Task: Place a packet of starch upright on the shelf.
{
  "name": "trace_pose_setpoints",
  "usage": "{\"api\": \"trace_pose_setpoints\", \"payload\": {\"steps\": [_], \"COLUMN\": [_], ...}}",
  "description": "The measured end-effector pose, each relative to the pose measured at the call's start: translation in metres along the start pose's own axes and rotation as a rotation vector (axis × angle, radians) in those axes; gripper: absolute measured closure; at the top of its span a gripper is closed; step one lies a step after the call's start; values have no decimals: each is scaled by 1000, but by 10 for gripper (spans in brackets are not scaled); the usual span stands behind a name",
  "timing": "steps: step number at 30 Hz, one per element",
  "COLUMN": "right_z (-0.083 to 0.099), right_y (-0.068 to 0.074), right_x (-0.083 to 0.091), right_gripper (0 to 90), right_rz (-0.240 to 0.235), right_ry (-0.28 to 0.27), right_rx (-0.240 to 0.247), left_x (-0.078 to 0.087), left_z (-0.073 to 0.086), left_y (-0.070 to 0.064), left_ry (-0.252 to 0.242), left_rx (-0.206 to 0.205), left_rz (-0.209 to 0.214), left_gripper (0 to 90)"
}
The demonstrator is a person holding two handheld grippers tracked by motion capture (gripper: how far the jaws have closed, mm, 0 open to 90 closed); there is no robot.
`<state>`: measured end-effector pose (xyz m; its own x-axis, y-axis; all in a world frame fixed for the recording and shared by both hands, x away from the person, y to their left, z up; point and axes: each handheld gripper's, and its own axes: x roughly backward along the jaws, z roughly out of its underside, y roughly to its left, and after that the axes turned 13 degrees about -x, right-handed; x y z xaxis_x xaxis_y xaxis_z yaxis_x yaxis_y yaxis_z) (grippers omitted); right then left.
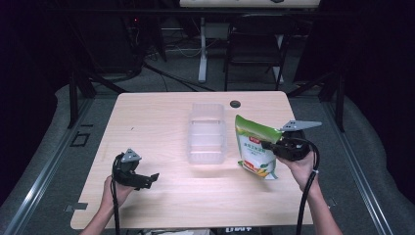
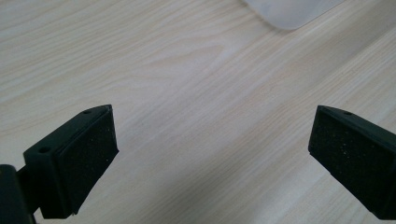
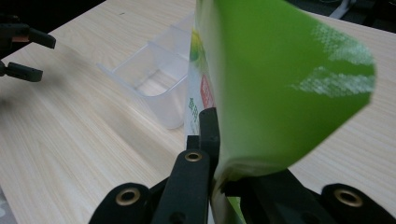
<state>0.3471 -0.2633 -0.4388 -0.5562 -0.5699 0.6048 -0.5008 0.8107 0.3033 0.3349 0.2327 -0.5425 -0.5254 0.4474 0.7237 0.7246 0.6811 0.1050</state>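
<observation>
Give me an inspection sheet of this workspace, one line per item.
Surface: light wooden table, with a dark round grommet near its far edge.
Job's things: clear plastic bin with compartments, mid-table; green pouch to its right, held upright.
Clutter: nothing seen.
Grippers: left gripper open above bare wood; right gripper shut on the pouch's edge.
Cables: a black cable trails from the right gripper, another from the left.
Surroundings: dark room, folding chair and a white table leg behind.
</observation>
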Motion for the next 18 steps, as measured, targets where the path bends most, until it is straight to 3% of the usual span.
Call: {"api": "trace_pose_setpoints", "payload": {"steps": [18], "right_z": [-20], "right_y": [5], "right_x": [8], "right_gripper": [900], "right_rz": [-6], "right_ry": [-30], "right_rx": [15], "left_x": [-1], "left_z": [0], "left_y": [1], "left_ry": [4], "left_rx": [-5], "left_rz": [5], "left_gripper": [11]}}
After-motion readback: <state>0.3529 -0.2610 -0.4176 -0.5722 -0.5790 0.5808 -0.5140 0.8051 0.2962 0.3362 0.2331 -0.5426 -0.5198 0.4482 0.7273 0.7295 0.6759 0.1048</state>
